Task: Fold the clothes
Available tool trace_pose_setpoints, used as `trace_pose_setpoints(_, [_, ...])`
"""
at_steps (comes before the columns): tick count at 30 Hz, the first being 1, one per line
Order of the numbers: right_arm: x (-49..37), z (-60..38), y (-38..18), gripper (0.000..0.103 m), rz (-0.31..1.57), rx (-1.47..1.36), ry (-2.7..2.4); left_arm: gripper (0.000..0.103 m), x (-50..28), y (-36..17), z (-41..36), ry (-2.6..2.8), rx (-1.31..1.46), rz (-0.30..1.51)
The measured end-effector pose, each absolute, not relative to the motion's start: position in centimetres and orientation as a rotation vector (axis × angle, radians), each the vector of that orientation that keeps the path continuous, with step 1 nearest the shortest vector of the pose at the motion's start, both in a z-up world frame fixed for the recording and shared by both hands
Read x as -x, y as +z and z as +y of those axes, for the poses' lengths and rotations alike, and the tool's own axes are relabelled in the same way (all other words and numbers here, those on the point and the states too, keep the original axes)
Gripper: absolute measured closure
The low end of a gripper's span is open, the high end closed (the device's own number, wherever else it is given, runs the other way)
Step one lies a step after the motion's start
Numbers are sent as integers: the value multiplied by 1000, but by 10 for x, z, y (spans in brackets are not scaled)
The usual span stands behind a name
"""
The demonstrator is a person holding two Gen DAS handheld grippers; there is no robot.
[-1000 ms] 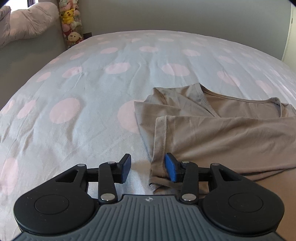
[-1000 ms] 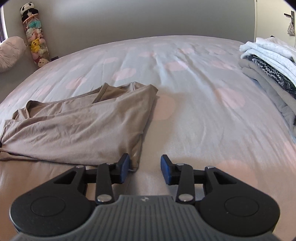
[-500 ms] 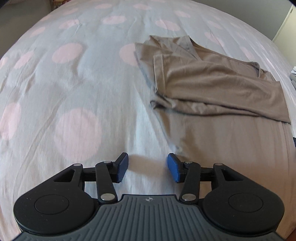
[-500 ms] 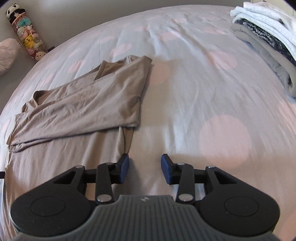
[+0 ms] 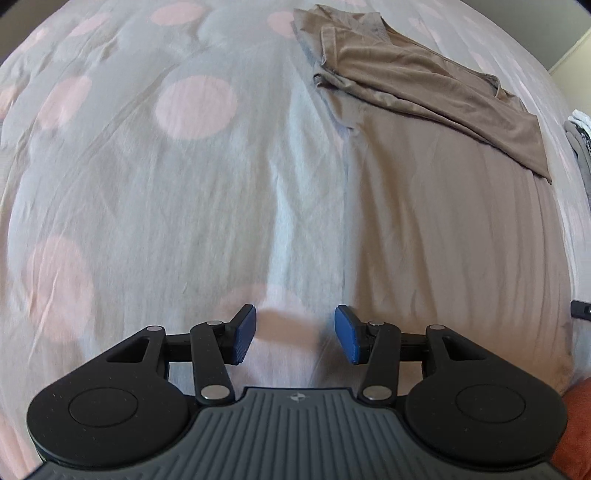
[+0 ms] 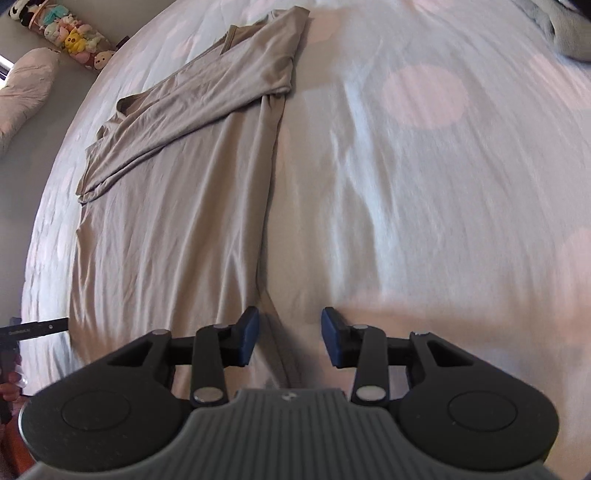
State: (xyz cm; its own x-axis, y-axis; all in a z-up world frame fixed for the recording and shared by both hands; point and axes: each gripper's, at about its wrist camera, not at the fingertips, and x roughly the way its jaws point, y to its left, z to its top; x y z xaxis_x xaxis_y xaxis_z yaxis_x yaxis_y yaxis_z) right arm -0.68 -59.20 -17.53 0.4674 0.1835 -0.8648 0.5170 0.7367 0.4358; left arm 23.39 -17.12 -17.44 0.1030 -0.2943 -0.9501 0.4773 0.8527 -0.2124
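A tan long-sleeved shirt [image 5: 443,206] lies flat on the bed, both sleeves folded across its chest at the far end. My left gripper [image 5: 294,339] is open and empty, low over the sheet beside the shirt's near left edge. My right gripper [image 6: 289,338] is open and empty, its jaws astride the shirt's [image 6: 177,229] near right edge and hem. Neither gripper holds cloth. The left gripper's tip [image 6: 37,326] shows at the left edge of the right wrist view.
The bed sheet [image 5: 184,206] is grey-blue with pink dots. A pile of folded clothes [image 5: 580,136] lies at the right edge of the bed. A pillow [image 6: 26,88] and a tube of plush toys [image 6: 70,33] stand at the far left.
Both grippers have drawn back from the folded sleeves to the shirt's near end and tilted down over the bed. Both stay open and empty.
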Motion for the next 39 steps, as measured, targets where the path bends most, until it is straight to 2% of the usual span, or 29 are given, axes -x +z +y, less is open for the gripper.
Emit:
trace_pose_setpoints(2, [17,-590,-171,62,1104,-776,-202,58,-231,-174,-166,-581,-149,1392])
trace_pose_setpoints(9, [13,-559,-174,63,1267,-592,-142,57,-214,-184,-177,-594,-311,1450])
trace_pose_setpoints(12, [8,-549,-176,73,1317,-512,-121,58,-209,-186,-184,-601,-373,1447])
trace_pose_setpoints(13, [7,-546,-176,81,1334,-485,-114,61,-206,-186,-186,-613,-388,1440])
trace_pose_setpoints(16, [9,-543,-175,97,1309,-473,-102,83,-200,-182,-188,-657,-393,1410])
trace_pose_setpoints(17, [12,-545,-173,98,1283,-487,-95,93,-199,-181,-187,-674,-380,1399])
trace_pose_setpoints(19, [17,-550,-167,98,1222,-518,-88,100,-199,-177,-183,-699,-331,1384])
trace_pose_setpoints(25, [31,-569,-151,99,1034,-615,-115,102,-211,-157,-168,-722,-173,1310])
trace_pose_setpoints(31, [16,-598,-140,99,907,-642,-160,102,-234,-136,-177,-705,-156,1163])
trace_pose_setpoints(39, [-34,-611,-155,99,862,-569,-222,102,-258,-151,-201,-663,-175,1050])
